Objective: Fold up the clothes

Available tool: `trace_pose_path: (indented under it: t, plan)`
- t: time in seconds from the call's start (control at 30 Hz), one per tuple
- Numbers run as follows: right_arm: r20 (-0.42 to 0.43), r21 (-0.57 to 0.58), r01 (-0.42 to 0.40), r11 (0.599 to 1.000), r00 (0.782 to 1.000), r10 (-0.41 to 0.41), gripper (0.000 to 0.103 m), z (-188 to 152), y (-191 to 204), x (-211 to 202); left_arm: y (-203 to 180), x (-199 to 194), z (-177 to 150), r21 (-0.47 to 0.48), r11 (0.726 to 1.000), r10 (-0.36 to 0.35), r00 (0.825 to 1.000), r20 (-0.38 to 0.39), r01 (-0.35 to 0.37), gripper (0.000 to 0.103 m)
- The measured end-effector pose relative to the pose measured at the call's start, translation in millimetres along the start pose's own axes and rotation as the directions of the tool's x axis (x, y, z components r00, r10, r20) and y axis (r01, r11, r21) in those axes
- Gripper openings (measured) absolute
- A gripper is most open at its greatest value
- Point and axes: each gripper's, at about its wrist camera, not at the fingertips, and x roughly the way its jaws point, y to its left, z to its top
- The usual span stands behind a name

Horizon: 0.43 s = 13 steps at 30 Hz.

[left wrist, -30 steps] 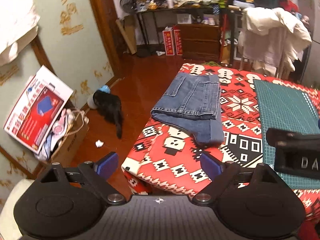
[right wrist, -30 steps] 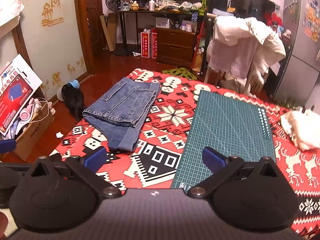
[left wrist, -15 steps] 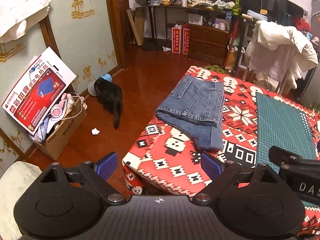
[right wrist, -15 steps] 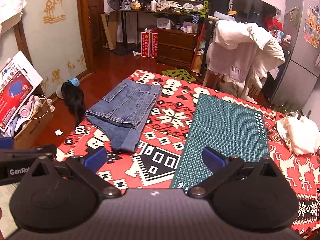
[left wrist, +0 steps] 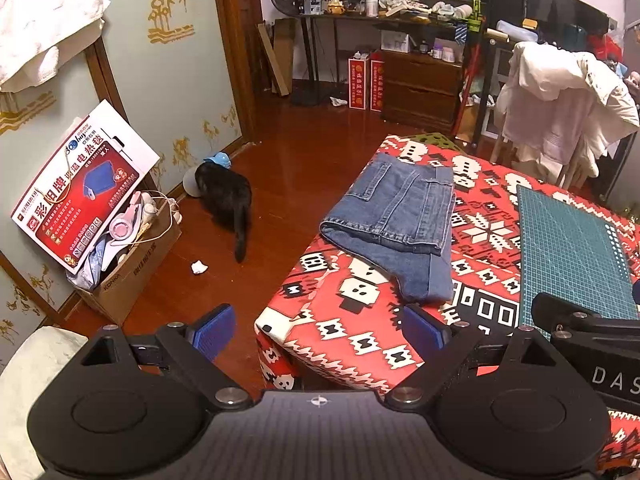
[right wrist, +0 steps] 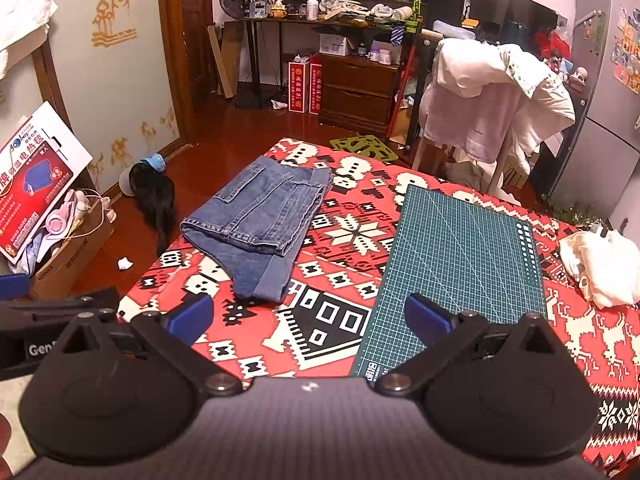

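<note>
left gripper [left wrist: 318,330] held level above table corner, jaws spread, empty; right gripper [right wrist: 308,314] likewise spread, empty; folded jeans [right wrist: 260,226] lain ahead, untouched

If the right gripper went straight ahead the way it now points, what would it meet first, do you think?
Probably the red tablecloth, between the folded denim and the green mat. The right gripper is open and nothing stands in between, though depth is hard to judge.

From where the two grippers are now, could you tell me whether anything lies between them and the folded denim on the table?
Nothing visible does. The left gripper and right gripper are both open and empty, and only bare red patterned tablecloth separates them from the folded denim. The green cutting mat lies off to its right.
</note>
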Motion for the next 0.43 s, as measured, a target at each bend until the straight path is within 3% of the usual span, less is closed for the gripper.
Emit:
trace_pose_path:
  t: [0.43]
  plan:
    - [-0.016,0.005,-0.007,1.000,1.000,0.008,0.102,-1.1,-0.1,6.6,0.0,1.4,-0.2,0.003,1.000,0.009,1.000,-0.009,-0.009,0.090]
